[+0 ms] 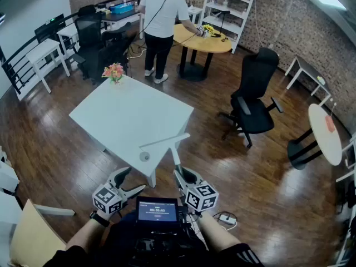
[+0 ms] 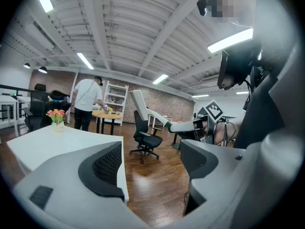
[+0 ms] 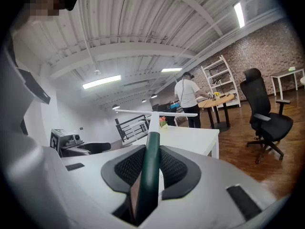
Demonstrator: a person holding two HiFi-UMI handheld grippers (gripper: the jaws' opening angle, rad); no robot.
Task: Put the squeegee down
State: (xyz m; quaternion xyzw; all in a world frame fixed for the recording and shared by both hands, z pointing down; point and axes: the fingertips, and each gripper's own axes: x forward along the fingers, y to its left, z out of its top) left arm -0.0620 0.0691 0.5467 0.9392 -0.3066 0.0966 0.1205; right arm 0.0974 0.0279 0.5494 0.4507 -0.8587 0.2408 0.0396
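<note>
Green-handled squeegee (image 3: 150, 163) pinched in right gripper (image 3: 151, 171) jaws, handle pointing forward toward table (image 1: 133, 115), blade crosswise, left gripper (image 2: 152, 162) jaws spread

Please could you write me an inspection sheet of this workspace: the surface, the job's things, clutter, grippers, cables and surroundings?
Surface: white table, mostly bare.
Job's things: squeegee, not yet put down, held in the air by the table's near corner.
Clutter: flower pot at the far corner; small grey round object near the near edge.
Grippers: right gripper, jaws shut on the squeegee's handle; left gripper, jaws apart, empty.
Cables: power strip with its cable on the floor.
Surroundings: black office chair; person standing at a round yellow table.
</note>
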